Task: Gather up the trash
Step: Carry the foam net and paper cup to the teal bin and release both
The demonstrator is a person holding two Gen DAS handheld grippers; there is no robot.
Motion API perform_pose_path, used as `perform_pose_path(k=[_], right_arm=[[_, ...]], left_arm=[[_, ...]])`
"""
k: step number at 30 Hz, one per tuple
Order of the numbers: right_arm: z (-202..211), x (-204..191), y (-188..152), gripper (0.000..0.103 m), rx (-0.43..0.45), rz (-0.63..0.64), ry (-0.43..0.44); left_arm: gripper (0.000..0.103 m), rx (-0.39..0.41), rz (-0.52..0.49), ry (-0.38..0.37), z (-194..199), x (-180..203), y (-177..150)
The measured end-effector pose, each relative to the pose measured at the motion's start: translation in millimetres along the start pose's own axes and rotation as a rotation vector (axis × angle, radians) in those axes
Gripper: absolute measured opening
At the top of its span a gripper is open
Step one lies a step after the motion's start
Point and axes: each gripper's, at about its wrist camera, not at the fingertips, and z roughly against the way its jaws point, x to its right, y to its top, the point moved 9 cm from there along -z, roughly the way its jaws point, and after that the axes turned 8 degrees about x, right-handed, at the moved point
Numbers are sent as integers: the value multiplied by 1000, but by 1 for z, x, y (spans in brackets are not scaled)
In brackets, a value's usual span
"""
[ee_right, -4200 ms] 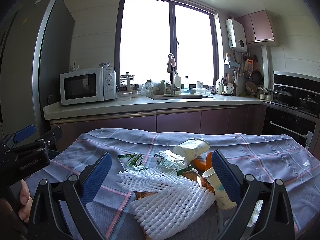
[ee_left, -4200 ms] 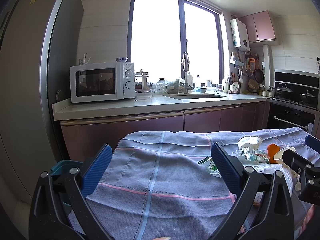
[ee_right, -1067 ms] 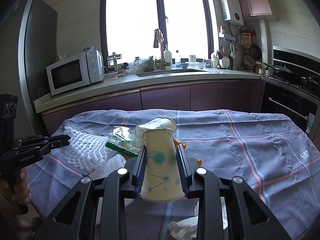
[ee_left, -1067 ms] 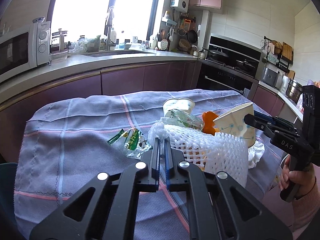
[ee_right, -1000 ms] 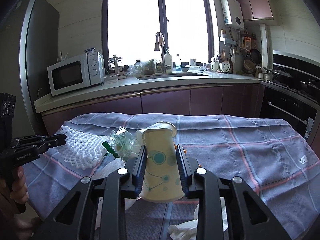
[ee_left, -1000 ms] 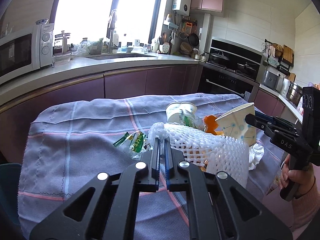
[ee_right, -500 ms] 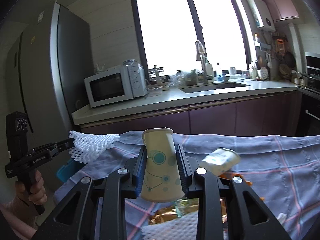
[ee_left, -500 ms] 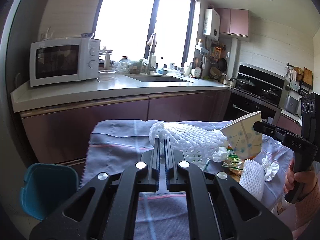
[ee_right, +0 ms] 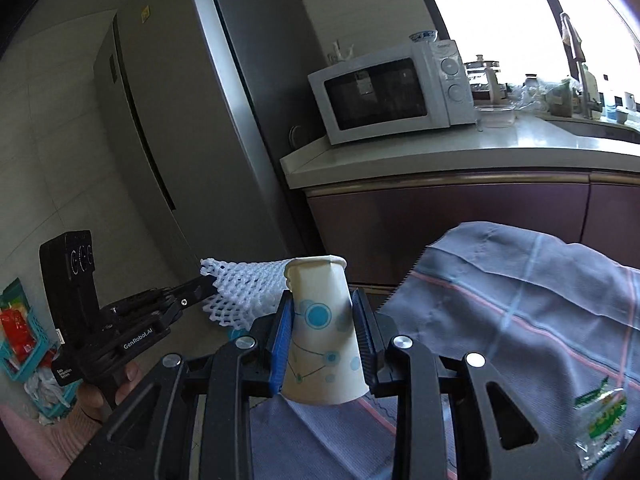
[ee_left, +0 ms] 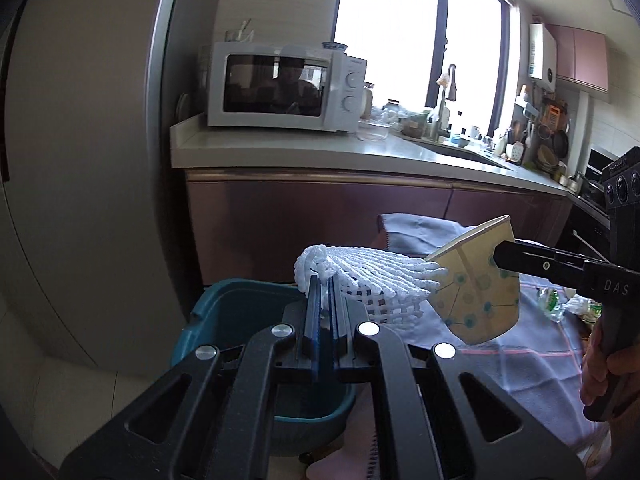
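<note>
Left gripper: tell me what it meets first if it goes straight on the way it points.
Probably the teal bin: the left gripper, shut on the foam net, points down over its rim. Depth is unclear.

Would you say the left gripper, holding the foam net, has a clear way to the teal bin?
Probably yes: the left gripper, shut on the foam net, hangs above the teal bin, whose open mouth shows nothing across it.

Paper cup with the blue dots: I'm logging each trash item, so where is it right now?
The paper cup is clamped in the right gripper, beside the white foam net, near the teal bin.
</note>
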Motion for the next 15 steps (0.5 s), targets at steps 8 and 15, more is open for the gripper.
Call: perform_pose_path(k=[8,15], right_arm=[[-87,-5,-24,28,-176,-61,6],[-138,-4,-47,29,-307,-84,-27]], left_arm=[[5,-128,33,82,-54,-52,-46],[5,-213,49,108,-92,-66,-75]])
